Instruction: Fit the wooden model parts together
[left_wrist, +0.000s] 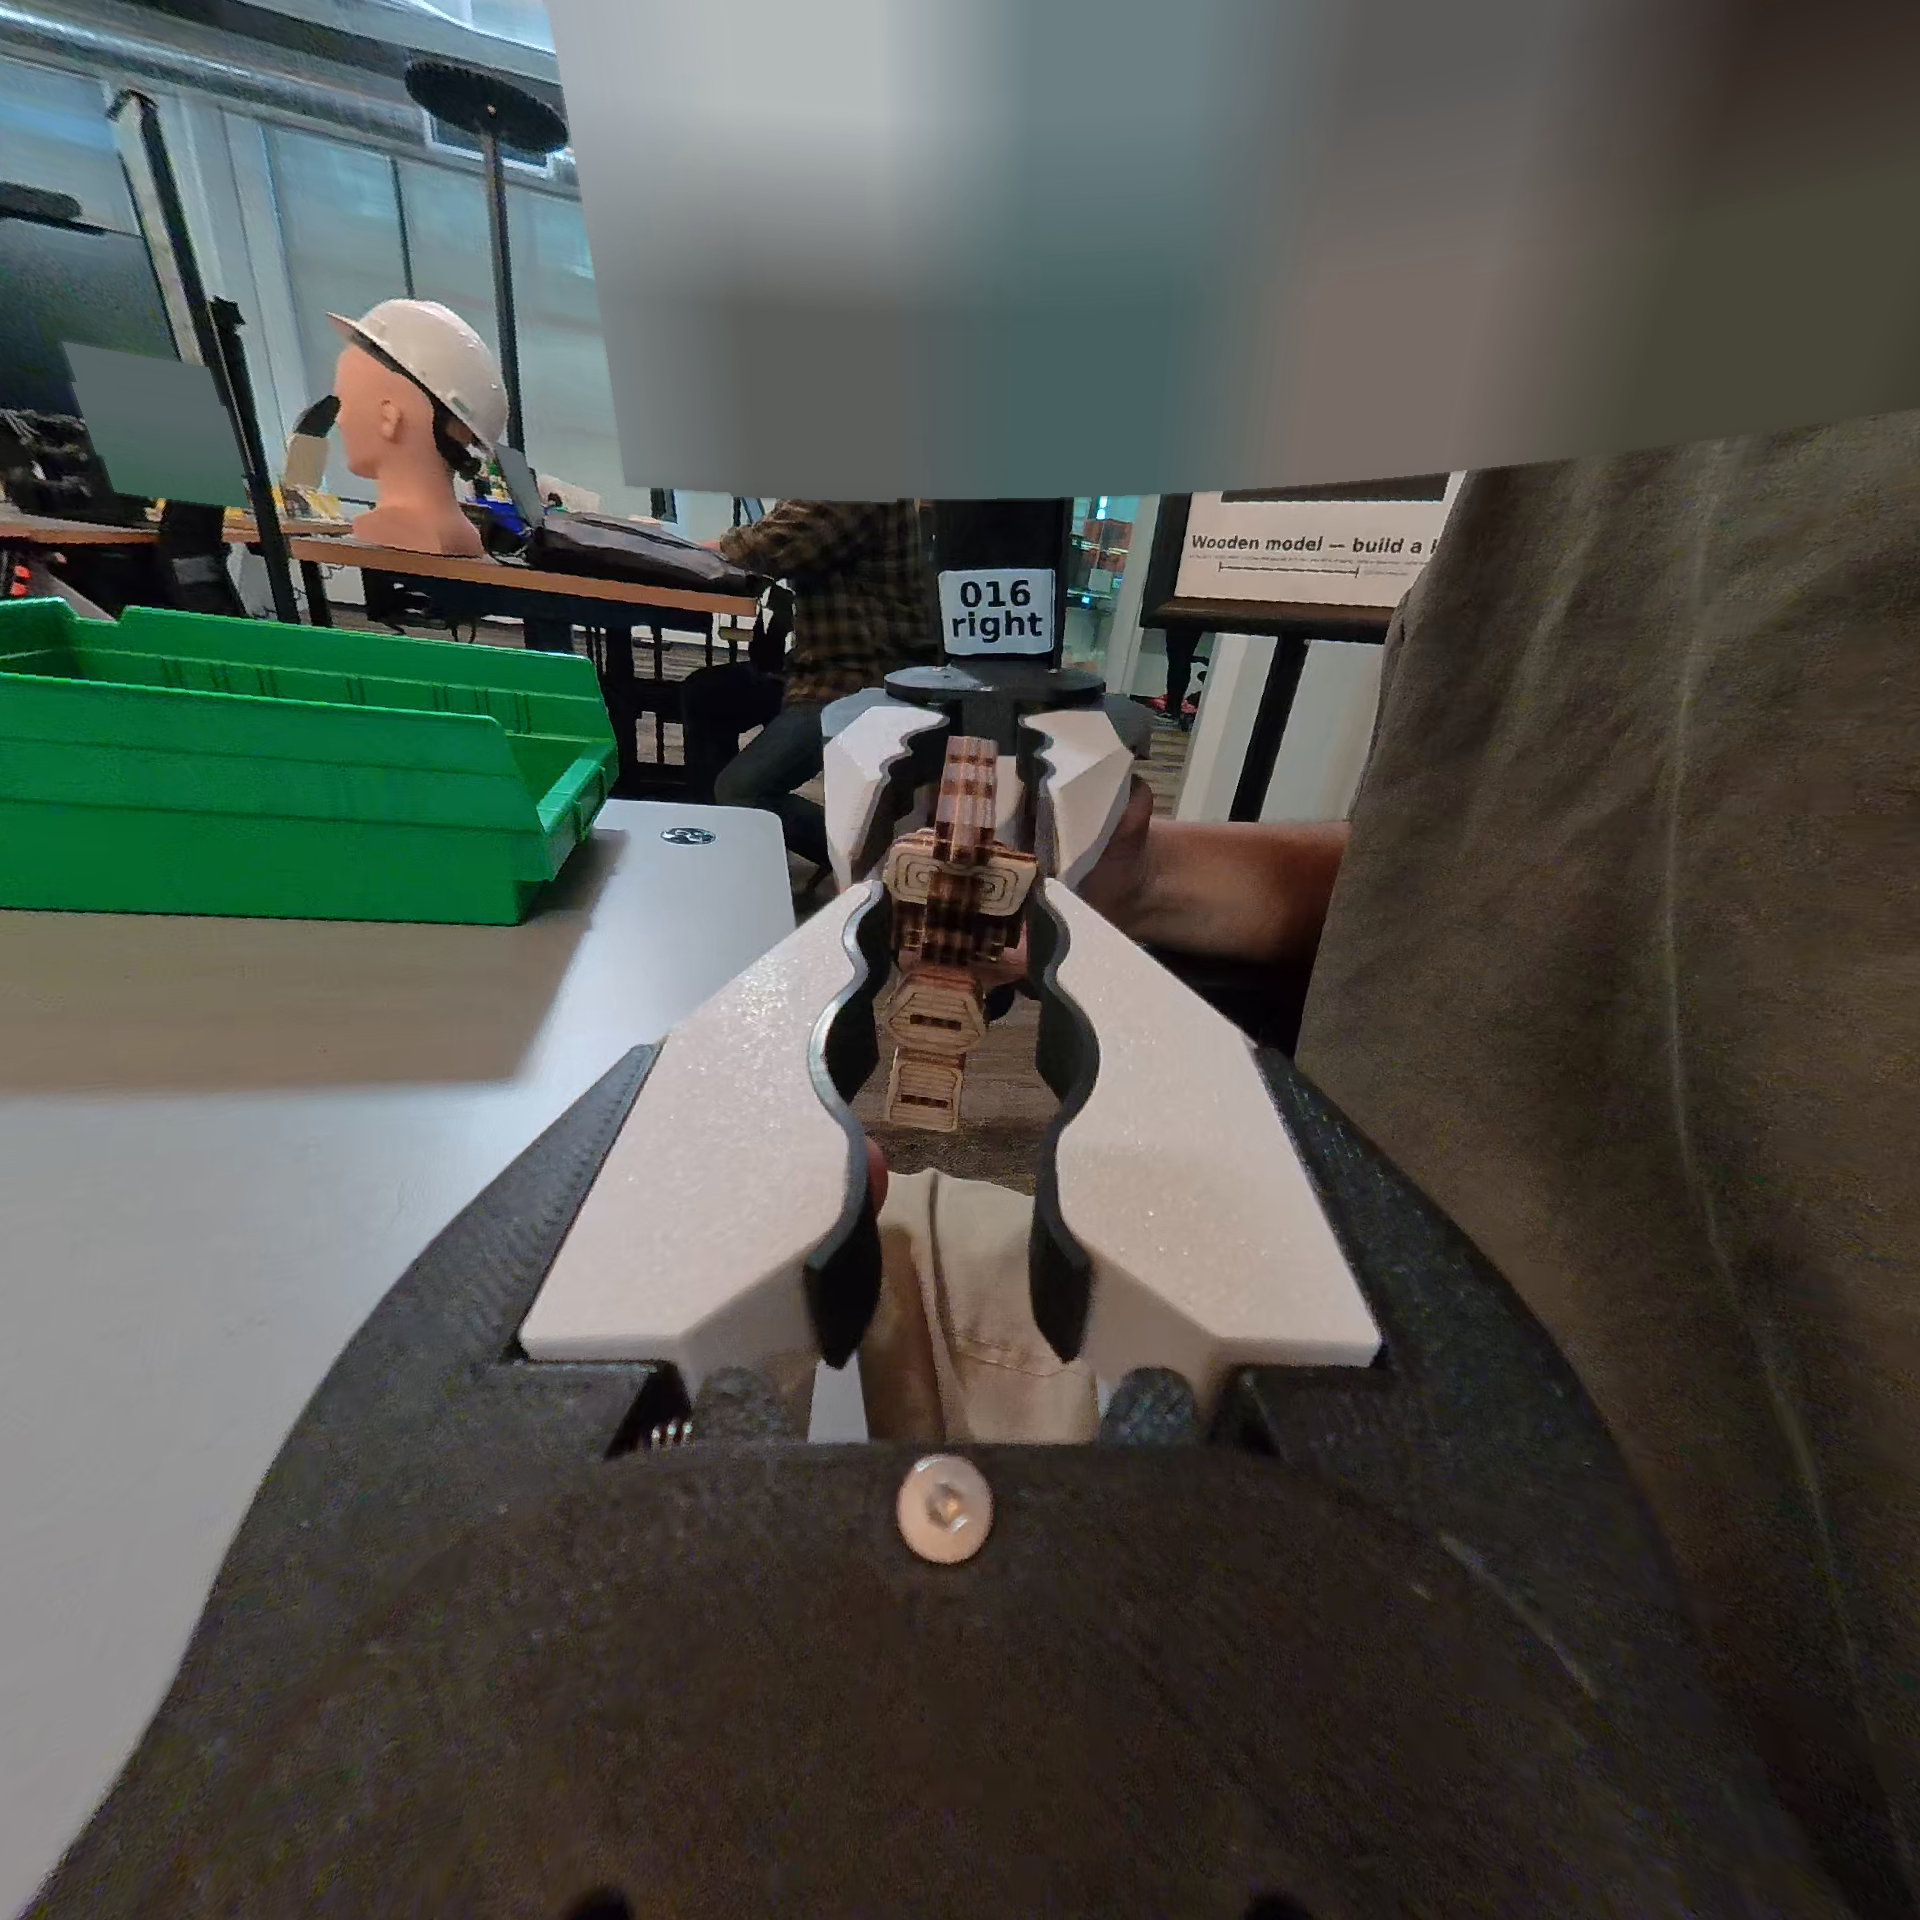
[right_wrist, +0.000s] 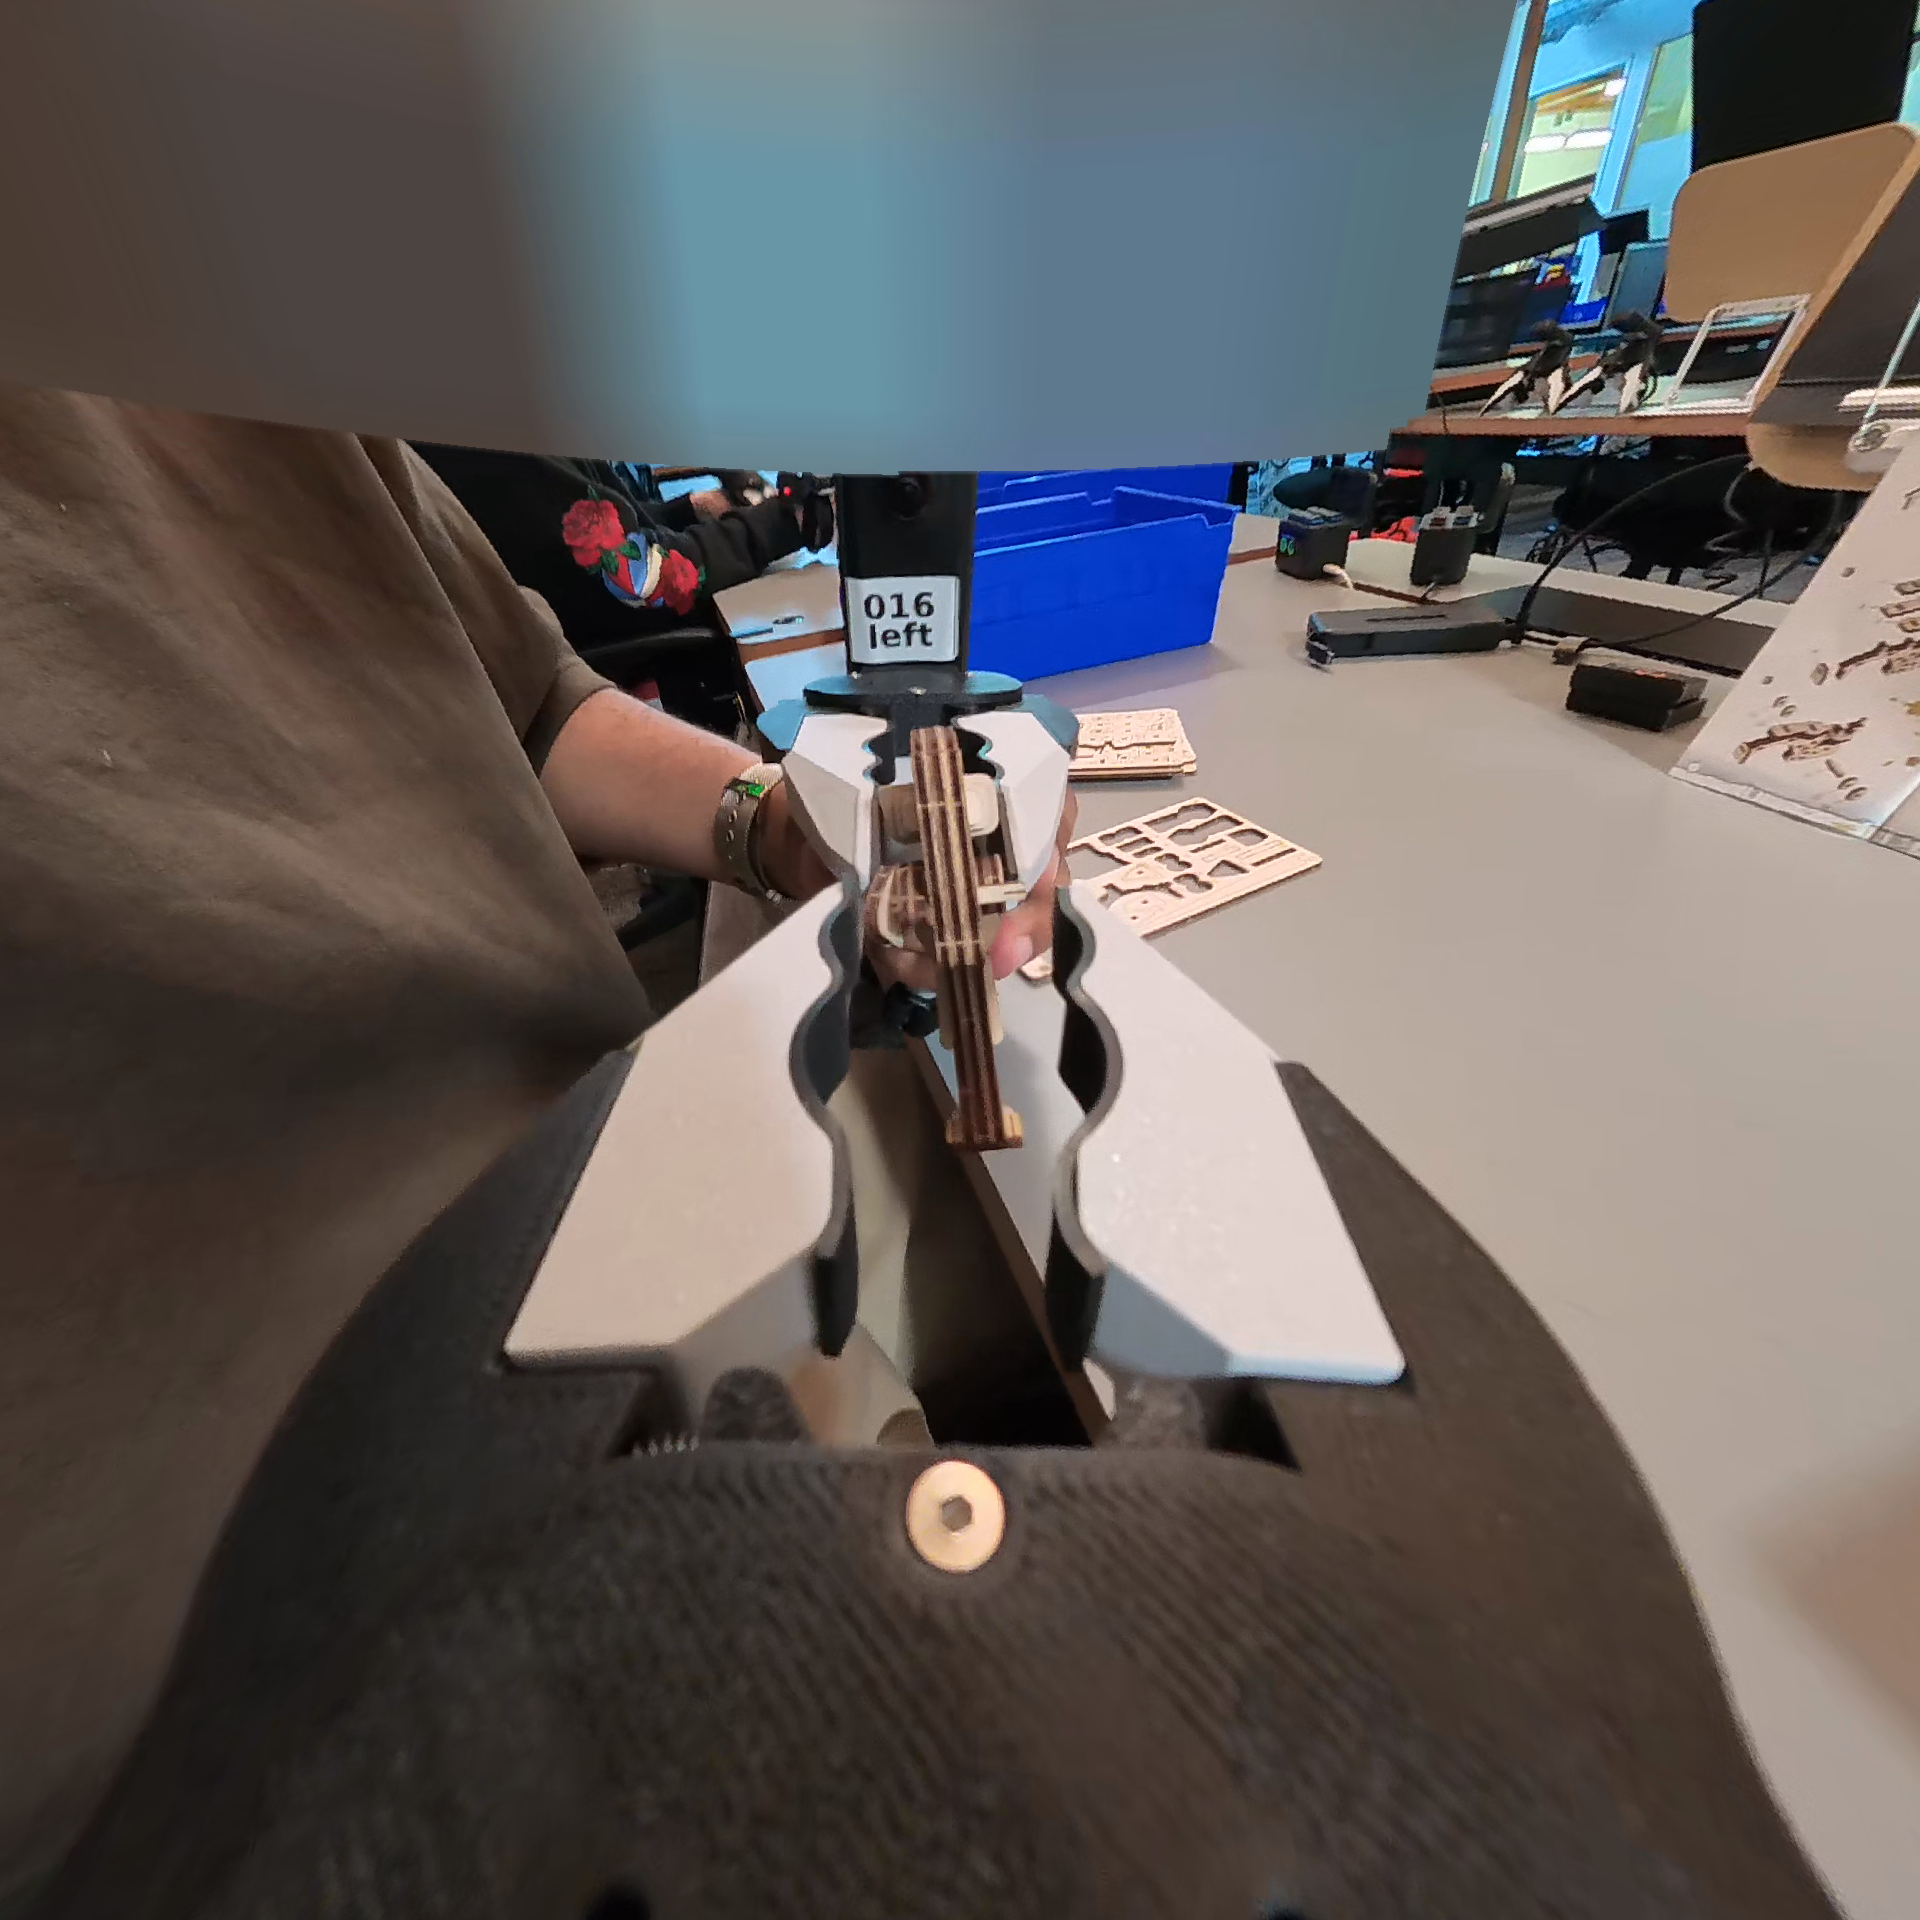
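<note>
One wooden model (left_wrist: 951, 914) held in the air between two grippers facing each other off the table (right_wrist: 1455, 987) edge. Left gripper (left_wrist: 951, 914) and right gripper (right_wrist: 951, 914) both clamp it. Two punched-out part sheets (right_wrist: 1195, 862) on the table, one blue bin (right_wrist: 1091, 592), one green bin (left_wrist: 312, 769). Person's shirt (left_wrist: 1610, 935) crowds the side.

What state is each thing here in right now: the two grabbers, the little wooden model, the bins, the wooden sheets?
Left gripper: shut on the layered wooden model.
Right gripper: shut on it too, facing the left one.
Layered wooden model: part-built, held off the grey table.
Green plastic bin: on the table; contents hidden.
Blue plastic bin: on the table; contents hidden.
Flat wooden parts sheet: lying flat, pieces punched out.
</note>
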